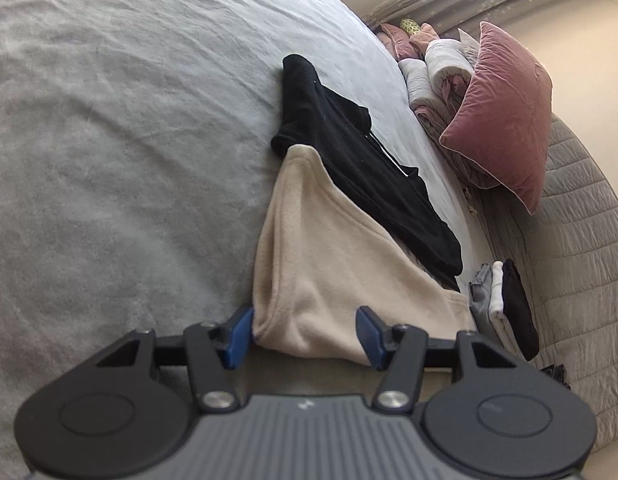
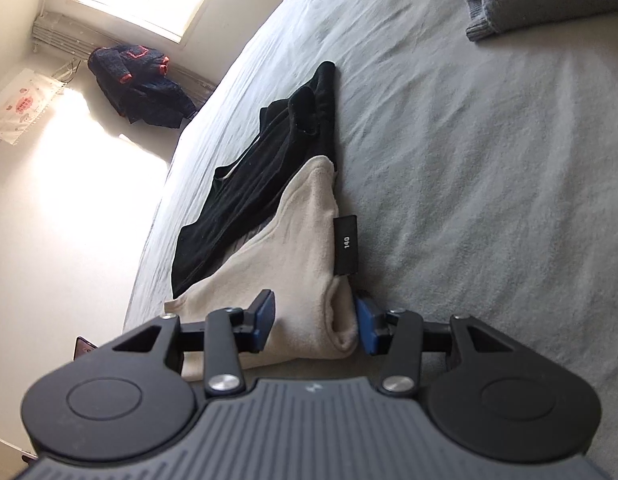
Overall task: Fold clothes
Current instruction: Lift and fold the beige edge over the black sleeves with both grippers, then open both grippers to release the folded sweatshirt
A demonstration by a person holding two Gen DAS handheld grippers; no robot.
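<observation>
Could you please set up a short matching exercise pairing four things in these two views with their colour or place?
Things:
1. fleece garment
2. pillow
3. jacket
4. size tag

Descriptions:
A. dusty pink
B. cream, between both grippers' open jaws
C. black, at the cream garment's edge
D. dark blue, by the window

Pairs: 1-B, 2-A, 3-D, 4-C

A cream fleece garment (image 1: 329,264) lies folded on the grey bedsheet (image 1: 129,140), its folded end nearest the cameras, with a black size tag (image 2: 346,246) at one edge. A black garment (image 1: 361,160) lies rumpled beyond it, partly under the cream one.
</observation>
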